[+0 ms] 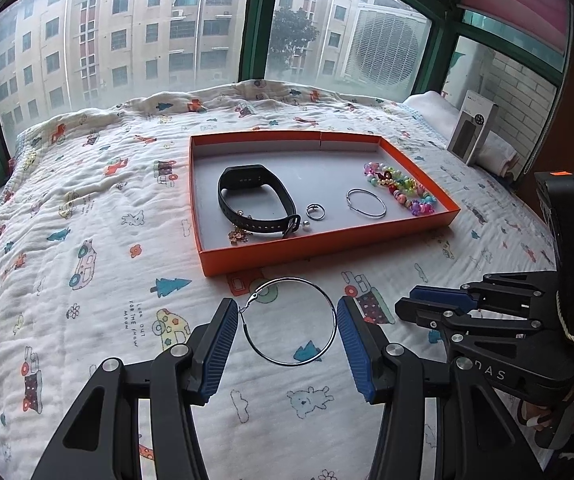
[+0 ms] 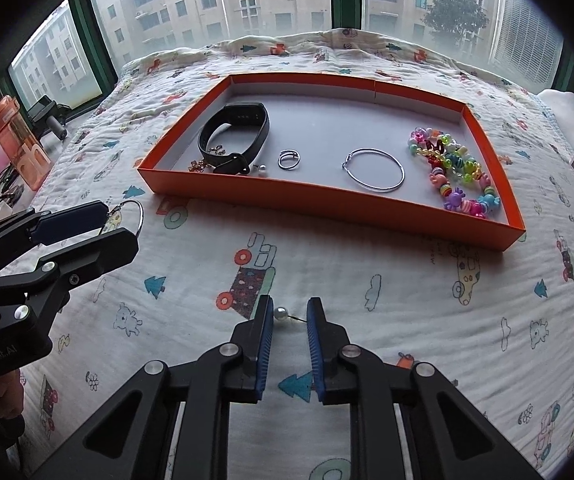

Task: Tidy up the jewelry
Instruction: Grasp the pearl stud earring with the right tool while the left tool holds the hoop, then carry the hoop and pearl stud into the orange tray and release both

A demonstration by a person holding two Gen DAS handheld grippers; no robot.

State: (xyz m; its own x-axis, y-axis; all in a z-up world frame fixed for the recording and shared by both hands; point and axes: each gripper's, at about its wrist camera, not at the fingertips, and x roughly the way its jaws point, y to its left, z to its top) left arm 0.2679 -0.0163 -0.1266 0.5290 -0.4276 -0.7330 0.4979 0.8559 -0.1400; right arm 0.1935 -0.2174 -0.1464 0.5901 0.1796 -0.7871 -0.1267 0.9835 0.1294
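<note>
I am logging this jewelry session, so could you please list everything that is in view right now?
orange tray: one, orange walls, grey floor, on the quilt.
black watch band: one, in the tray's left part.
small silver ring: one, tray, beside the band.
pearl stud: one, white, tray, beside the band's buckle.
gold charm pieces: gold, tray's near left corner.
hoop earring in tray: one, silver.
bead bracelet: multicoloured, tray's right end.
loose hoop earring: one, silver, between the left jaws.
pearl pin: one, white, between the right jaws.
quilt: white, cartoon print.
orange bottle: one, far left.
left gripper: black, blue pads.
right gripper: same.
</note>
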